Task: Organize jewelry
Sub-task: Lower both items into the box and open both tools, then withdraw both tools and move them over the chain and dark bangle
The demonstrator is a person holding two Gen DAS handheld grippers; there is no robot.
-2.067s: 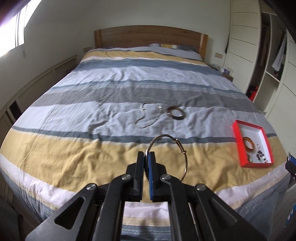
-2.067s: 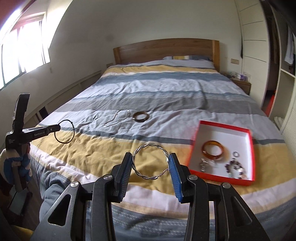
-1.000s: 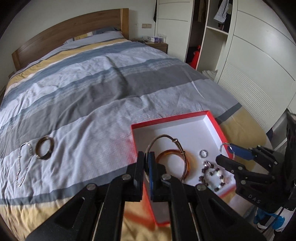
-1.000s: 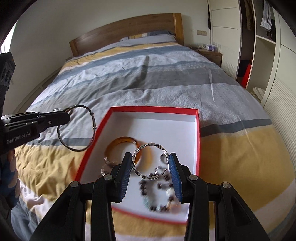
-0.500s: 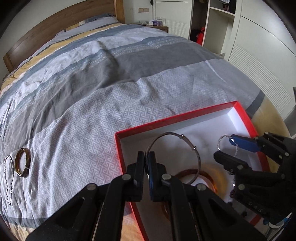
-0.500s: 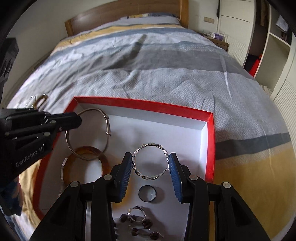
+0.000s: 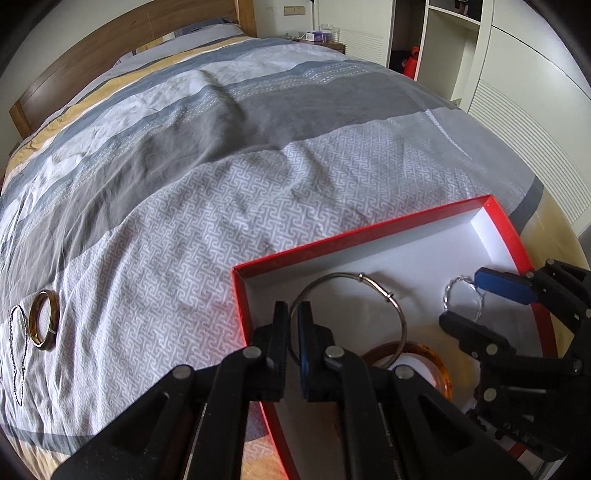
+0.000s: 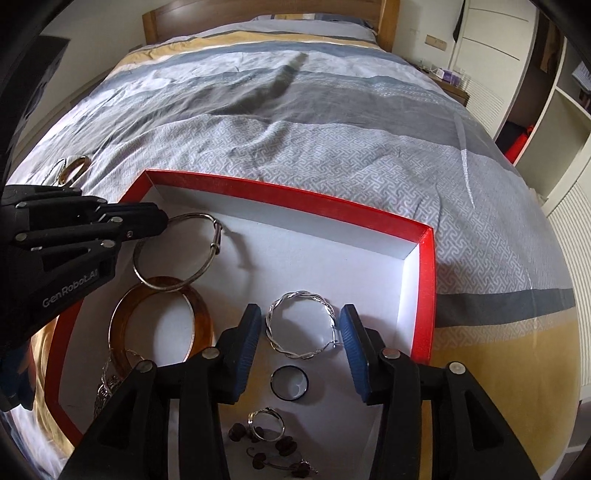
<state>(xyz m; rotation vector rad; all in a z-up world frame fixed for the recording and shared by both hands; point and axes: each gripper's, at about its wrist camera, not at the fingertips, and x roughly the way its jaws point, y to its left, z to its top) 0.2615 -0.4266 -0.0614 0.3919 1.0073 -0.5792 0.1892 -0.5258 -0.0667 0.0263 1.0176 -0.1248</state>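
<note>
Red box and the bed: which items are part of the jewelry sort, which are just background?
Job:
- red box
- plain silver bangle, pinched by left gripper
- twisted silver bangle, between the open fingers of right gripper
- amber bangle, black ring, silver ring in box
- brown bangle, chain on bedspread

Background:
- headboard
- wardrobe
- nightstand

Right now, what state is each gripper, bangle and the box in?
Left gripper: shut on thin silver bangle.
Right gripper: open, twisted silver bangle loose between its fingers.
Amber bangle: lying in box.
Red box: lidless, on bed.
</note>
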